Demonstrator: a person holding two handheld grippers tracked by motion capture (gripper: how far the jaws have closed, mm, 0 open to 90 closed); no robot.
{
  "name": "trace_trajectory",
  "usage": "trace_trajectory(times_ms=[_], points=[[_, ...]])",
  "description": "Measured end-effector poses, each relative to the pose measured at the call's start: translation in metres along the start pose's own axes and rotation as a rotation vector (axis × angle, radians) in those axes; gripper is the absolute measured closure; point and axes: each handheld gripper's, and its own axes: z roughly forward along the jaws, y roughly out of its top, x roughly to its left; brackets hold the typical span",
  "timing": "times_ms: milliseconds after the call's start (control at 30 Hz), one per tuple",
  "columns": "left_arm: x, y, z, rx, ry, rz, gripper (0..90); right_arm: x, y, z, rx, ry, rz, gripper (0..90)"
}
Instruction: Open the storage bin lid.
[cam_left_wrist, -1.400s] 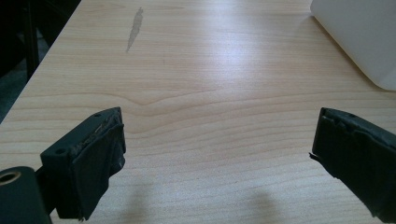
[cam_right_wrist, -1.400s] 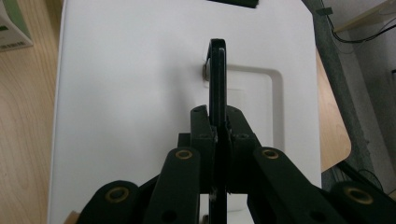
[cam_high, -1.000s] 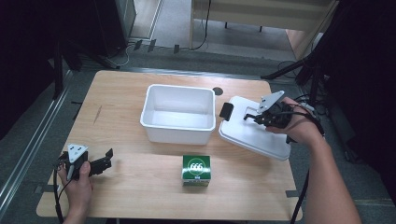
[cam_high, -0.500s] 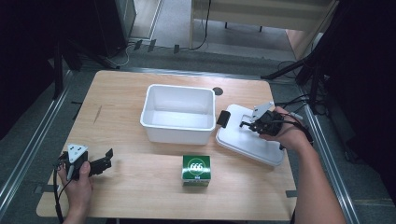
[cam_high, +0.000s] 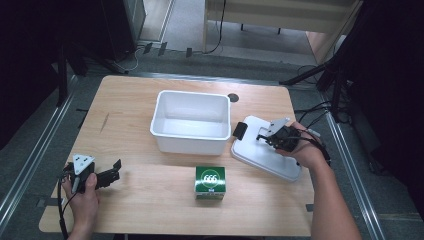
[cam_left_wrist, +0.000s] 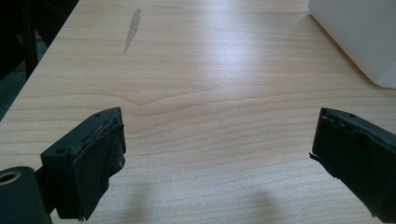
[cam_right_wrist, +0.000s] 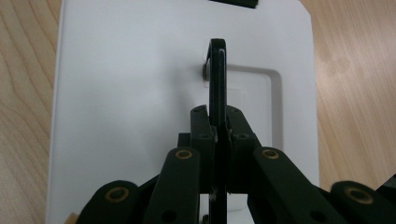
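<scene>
Two claws are working at the tabletop (cam_high: 150, 100). The right claw (cam_high: 263, 136) is pinching the black handle (cam_right_wrist: 217, 84) of the white lid (cam_high: 260, 155), its jaws pressed together on that thin upright handle, as the right gripper view is showing plainly. The lid is sitting at the right side of the tabletop, just right of the white bin (cam_high: 191, 122) and near its right wall; whether the lid is resting flat or hanging slightly tilted I cannot tell from the high view. A black clip (cam_high: 239, 131) on the lid's left edge is pointing toward the bin. The person's right hand (cam_high: 300, 147) is wrapping the gripper body from the right, forearm coming in from the bottom edge. The left claw (cam_high: 116, 171) is sitting spread wide near the front left corner of the tabletop, nothing between its jaws, only bare wood ahead of it in the left gripper view, with a corner of the bin showing at upper right (cam_left_wrist: 359, 37). The left hand (cam_high: 82, 192) is gripping that gripper low at the tabletop edge. A green box (cam_high: 209, 182) is standing in front of the bin, well apart from both claws.
</scene>
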Motion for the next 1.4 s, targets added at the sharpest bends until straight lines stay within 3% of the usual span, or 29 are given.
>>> trace_trajectory(times_ms=[67,200,300,367,500,567,633,700,767,800,900,1033,1100,1400], points=[[0.000,0.000,0.000,0.000,0.000,0.002,3.1,0.002,-0.002,0.002,0.003,0.005,0.005,83.6],[0.000,0.000,0.000,0.000,0.000,0.001,3.1,0.003,-0.004,-0.001,-0.028,0.033,0.042,73.2],[0.000,0.000,0.000,0.000,0.000,0.002,3.1,0.006,-0.004,-0.007,-0.042,0.069,0.061,60.9],[0.000,0.000,0.000,0.001,-0.001,0.001,3.1,0.008,-0.002,-0.014,-0.048,0.065,0.061,50.3],[0.000,0.000,0.000,0.002,-0.002,-0.001,3.1,0.011,0.000,-0.023,-0.060,0.052,0.075,43.1],[0.000,0.000,0.000,0.002,-0.002,0.000,3.1,0.015,0.002,-0.030,-0.066,0.057,0.108,32.5],[0.000,0.000,-0.001,0.001,-0.002,-0.001,3.1,0.016,0.003,-0.031,-0.069,0.066,0.110,28.9],[0.000,0.000,-0.001,0.002,-0.004,0.000,3.1,0.024,0.008,-0.035,-0.086,0.055,0.134,12.3],[0.001,0.000,-0.001,0.003,-0.006,-0.003,3.1,0.026,0.009,-0.036,-0.091,0.057,0.132,12.3],[0.001,0.000,-0.001,0.003,-0.008,-0.005,3.1,0.032,0.013,-0.039,-0.120,0.080,0.134,7.6],[0.001,0.000,-0.001,0.003,-0.009,-0.004,3.1,0.036,0.017,-0.039,-0.127,0.121,0.146,0.9],[0.001,-0.001,-0.001,0.001,-0.011,-0.004,3.1,0.047,0.026,-0.038,-0.144,0.153,0.124,0.0],[0.001,-0.001,-0.001,0.002,-0.010,-0.005,3.1,0.058,0.035,-0.037,-0.139,0.169,0.090,0.0],[0.001,-0.001,-0.001,0.002,-0.012,-0.005,3.1,0.083,0.064,-0.038,-0.168,0.187,0.032,0.0]])
